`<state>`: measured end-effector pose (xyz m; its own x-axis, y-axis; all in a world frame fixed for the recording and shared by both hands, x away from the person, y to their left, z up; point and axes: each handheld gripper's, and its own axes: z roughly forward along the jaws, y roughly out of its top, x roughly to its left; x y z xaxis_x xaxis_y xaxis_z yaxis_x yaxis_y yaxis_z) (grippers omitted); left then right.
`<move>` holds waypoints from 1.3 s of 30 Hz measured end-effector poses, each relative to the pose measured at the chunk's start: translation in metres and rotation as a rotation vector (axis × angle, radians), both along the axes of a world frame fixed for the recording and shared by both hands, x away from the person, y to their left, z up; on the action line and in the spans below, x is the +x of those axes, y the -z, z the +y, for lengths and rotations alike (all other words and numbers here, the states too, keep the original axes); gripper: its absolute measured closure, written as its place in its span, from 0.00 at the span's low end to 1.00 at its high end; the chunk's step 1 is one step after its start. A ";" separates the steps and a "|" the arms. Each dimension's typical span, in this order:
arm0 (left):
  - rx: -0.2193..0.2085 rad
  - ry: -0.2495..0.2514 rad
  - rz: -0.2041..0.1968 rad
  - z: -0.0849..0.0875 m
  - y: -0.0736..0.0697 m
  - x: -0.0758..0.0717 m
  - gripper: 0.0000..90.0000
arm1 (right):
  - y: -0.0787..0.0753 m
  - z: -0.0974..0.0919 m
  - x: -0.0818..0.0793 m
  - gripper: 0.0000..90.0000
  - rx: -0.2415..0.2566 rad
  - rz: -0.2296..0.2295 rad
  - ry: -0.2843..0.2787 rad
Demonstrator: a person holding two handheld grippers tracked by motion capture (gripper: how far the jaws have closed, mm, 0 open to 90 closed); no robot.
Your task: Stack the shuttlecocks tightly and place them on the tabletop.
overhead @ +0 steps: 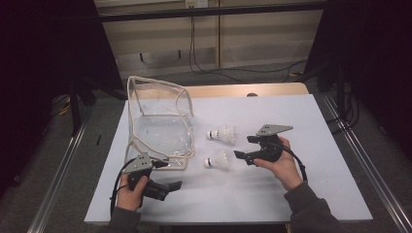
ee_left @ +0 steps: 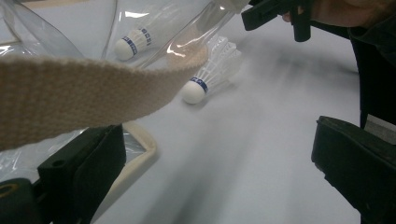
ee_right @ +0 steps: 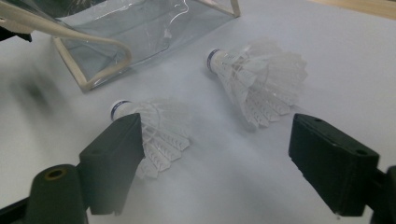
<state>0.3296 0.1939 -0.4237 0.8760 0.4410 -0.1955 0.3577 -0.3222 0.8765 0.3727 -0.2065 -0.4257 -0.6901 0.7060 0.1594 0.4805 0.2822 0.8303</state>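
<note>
Right gripper view: near shuttlecock (ee_right: 154,128) lies on its side just ahead of the right gripper (ee_right: 219,163), partly behind one jaw; jaws spread wide with nothing pinched, apparently lined up to take it by the feather skirt. Second shuttlecock (ee_right: 261,79) lies just beyond, apart from the first, cork toward the clear bag (ee_right: 140,32). Left gripper (overhead: 167,187) sits at the bag's near corner, spread, webbing strap (ee_left: 70,93) crossing above its jaws unpinched; white table (overhead: 291,194) offers open room beside both hands.
</note>
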 end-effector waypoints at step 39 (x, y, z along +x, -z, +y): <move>0.006 0.004 -0.006 -0.003 -0.001 0.000 0.04 | 0.002 0.014 -0.017 0.04 0.006 0.002 -0.068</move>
<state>0.3292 0.1910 -0.4228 0.8787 0.4389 -0.1879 0.3516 -0.3287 0.8765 0.3556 -0.1923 -0.4276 -0.7360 0.6565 0.1653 0.4623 0.3090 0.8311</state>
